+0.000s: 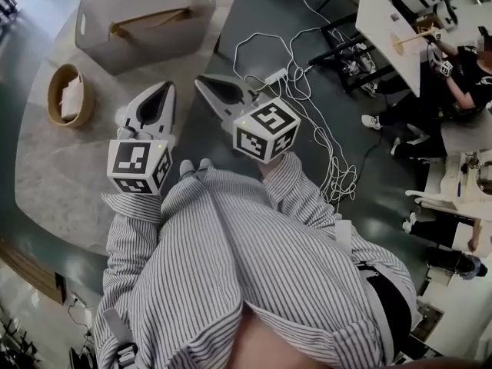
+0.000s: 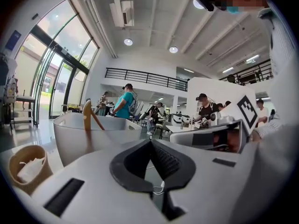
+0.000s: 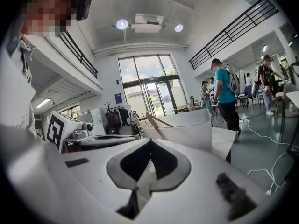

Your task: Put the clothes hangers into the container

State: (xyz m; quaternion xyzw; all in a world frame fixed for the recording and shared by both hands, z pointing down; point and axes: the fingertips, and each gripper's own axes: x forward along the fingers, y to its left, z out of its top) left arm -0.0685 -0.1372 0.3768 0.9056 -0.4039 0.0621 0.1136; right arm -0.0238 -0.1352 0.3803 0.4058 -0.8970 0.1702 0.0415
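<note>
Looking down in the head view, Sam, what are the two tools doing?

Both are hanging closed and empty, Jo. The left gripper (image 1: 167, 85) and the right gripper (image 1: 201, 79) are pointing toward the container (image 1: 184, 33) at the far side of the table (image 1: 54, 167), well apart from it. One wooden hanger (image 1: 150, 20) is already lying inside. I am not seeing any other hanger outside it (the basket (image 1: 52, 91) is holding only something pale).

And the left gripper view?

Its jaws are meeting at the tips with nothing between them. The container (image 2: 74, 143) is standing ahead to the left, with the hanger (image 2: 87, 115) poking above the rim.

The right gripper view?

Same story: the jaws are pressing together on nothing, and the container (image 3: 187, 129) is sitting straight ahead, the hanger (image 3: 156, 120) leaning inside it.

So what is making the next step go well?

I am judging that a hanger must be found first. Then I am advising opening the jaws before reaching, pinching the wooden bar firmly, and lowering it in beside the first one.
</note>
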